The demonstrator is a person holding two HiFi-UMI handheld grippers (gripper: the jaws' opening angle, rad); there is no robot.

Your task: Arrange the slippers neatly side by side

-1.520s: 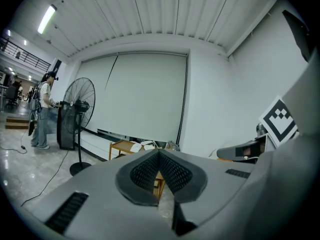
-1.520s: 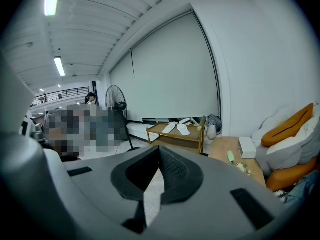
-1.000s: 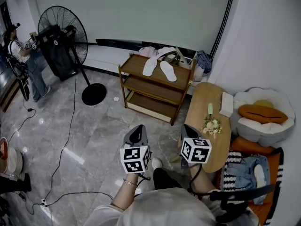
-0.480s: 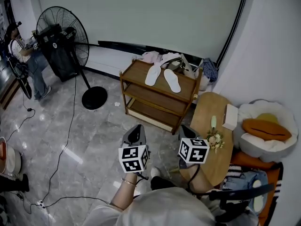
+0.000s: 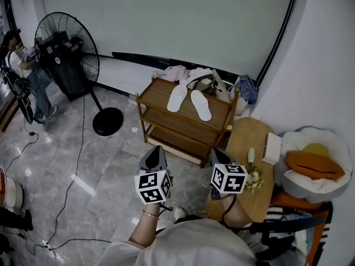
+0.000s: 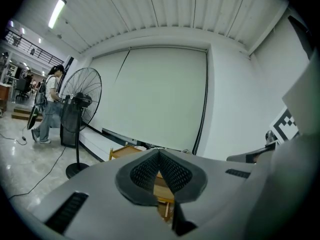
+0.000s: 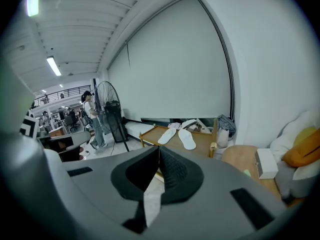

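Two white slippers lie on the top of a wooden three-tier shelf (image 5: 161, 91). The left slipper (image 5: 177, 97) and the right slipper (image 5: 201, 105) lie soles up, splayed apart at the near ends; they also show in the right gripper view as the left slipper (image 7: 168, 135) and right slipper (image 7: 188, 139). My left gripper (image 5: 153, 154) and right gripper (image 5: 217, 155) hover over the floor in front of the shelf, well short of it. Both have their jaws shut with nothing between them.
A standing fan (image 5: 67, 40) with a round base (image 5: 108, 121) stands left of the shelf, its cable trailing across the marble floor. A round wooden side table (image 5: 249, 165) with flowers and a box is at the right, beside a cushioned seat (image 5: 313, 159). A person (image 5: 19, 65) stands at far left.
The view has shifted so the shelf and slippers sit lower and nearer the frame's middle. Both grippers stay shut and roughly where they were, the left one a little lower-left.
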